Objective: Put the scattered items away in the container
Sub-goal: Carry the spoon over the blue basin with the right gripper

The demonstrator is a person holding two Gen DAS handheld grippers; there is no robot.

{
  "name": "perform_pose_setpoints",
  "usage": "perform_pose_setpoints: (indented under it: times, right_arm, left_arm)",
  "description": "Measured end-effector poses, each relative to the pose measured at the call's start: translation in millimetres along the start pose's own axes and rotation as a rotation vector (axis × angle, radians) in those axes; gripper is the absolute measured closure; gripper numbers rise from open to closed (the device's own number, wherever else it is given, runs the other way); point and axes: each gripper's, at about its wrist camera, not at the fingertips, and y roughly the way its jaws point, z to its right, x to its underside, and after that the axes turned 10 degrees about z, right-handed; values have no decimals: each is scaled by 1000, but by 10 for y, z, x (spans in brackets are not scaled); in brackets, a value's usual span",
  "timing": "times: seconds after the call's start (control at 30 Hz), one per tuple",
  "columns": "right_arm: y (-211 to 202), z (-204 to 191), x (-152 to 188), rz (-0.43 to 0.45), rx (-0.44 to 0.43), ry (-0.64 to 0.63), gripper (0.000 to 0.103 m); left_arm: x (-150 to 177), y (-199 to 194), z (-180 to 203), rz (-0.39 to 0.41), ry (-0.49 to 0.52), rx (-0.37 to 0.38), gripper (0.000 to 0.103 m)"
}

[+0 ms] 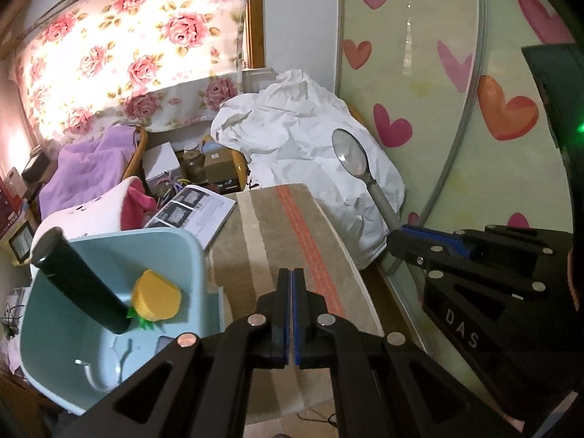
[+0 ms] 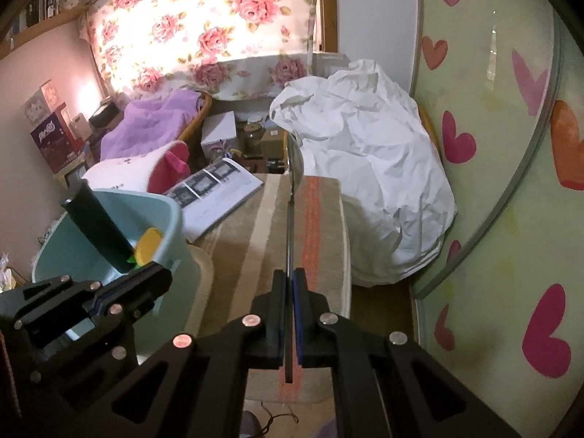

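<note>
Right in front of us, our left hand-held gripper [image 1: 291, 277] is squeezed tight with nothing in it, and our right hand-held gripper [image 2: 290, 277] is squeezed tight on the handle of a spoon [image 1: 349, 154] that sticks up in the air above the striped mat [image 1: 262, 241]. To the left sits the big blue tub [image 1: 54, 328]. Inside it we see a tall dark tube [image 1: 78, 279] leaning, and a small yellow toy fruit [image 1: 157, 295] beside it.

Both tools are matte black linkages with long cut-out slots and round silver rivets at the pivots. The left tool [image 1: 291, 273] has blue-edged pads; the right tool [image 2: 290, 273] matches and bears white letters "DAS" on its side.
</note>
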Motion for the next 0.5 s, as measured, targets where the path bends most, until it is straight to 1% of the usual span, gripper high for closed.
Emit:
perform_pose_setpoints:
  times: [0.1, 0.17, 0.37, 0.5]
  right_arm:
    - [-104, -151, -11, 10, -11, -16, 101]
    - [-154, -247, -10, 17, -23, -33, 101]
    - [-195, -462, 0, 24, -128, -83, 101]
    - [-216, -561, -5, 29, -181, -105, 101]
  left_arm:
    - [-3, -162, -88, 4, -9, -8, 103]
    - [2, -256, -128, 14, -13, -28, 103]
    - [101, -429, -282, 5, -81, -111, 103]
    - [146, -548, -354, 13, -106, -165, 103]
